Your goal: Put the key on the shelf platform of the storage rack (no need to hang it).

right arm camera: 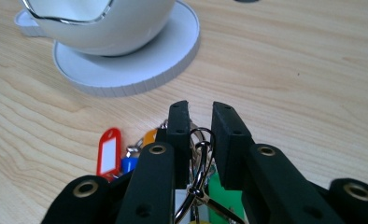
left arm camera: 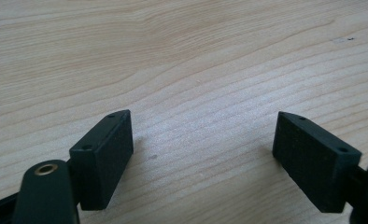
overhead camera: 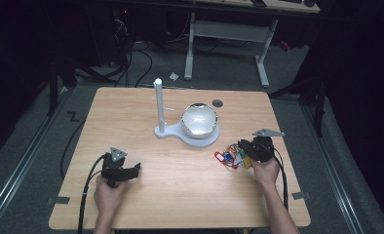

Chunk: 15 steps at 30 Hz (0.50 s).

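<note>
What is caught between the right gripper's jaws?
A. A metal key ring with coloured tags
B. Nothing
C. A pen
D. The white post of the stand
A: in the right gripper view the right gripper has its jaws closed on the metal key ring carrying coloured tags.

My left gripper (overhead camera: 131,170) and right gripper (overhead camera: 243,146) are matte black, each topped by a grey three-cornered plate. Jaws are blocky, with flat pads — brass-ringed holes at the arm joints. A black cable trails from each; my forearms are unsleeved.

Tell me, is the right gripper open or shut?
Shut: the right gripper clamps the key ring, with only a narrow gap between its jaws.
</note>
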Each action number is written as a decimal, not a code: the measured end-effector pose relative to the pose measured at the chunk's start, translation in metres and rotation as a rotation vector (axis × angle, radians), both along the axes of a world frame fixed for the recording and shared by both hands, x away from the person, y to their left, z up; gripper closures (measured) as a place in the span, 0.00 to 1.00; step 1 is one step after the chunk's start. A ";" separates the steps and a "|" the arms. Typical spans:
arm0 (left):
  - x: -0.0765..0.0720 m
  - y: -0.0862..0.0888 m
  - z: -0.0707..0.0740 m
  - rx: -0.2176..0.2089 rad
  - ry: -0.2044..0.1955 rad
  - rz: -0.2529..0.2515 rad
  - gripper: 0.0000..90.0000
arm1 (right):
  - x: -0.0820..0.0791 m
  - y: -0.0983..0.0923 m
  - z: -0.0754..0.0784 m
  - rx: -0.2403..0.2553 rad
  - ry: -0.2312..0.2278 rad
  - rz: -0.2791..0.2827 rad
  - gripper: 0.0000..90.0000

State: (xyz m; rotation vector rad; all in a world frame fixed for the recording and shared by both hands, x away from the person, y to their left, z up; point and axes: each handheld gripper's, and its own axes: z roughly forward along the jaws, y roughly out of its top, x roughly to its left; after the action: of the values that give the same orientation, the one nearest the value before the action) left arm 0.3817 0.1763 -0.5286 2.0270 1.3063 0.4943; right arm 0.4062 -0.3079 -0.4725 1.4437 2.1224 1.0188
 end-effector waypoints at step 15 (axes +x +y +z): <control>0.000 0.000 0.000 0.000 0.000 0.000 0.23 | -0.004 0.008 0.037 -0.033 -0.063 0.063 0.87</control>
State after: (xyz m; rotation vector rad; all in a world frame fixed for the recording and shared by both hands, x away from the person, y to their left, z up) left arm 0.3817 0.1763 -0.5286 2.0272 1.3061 0.4943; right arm 0.4025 -0.3003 -0.4356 1.3197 2.1419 1.0335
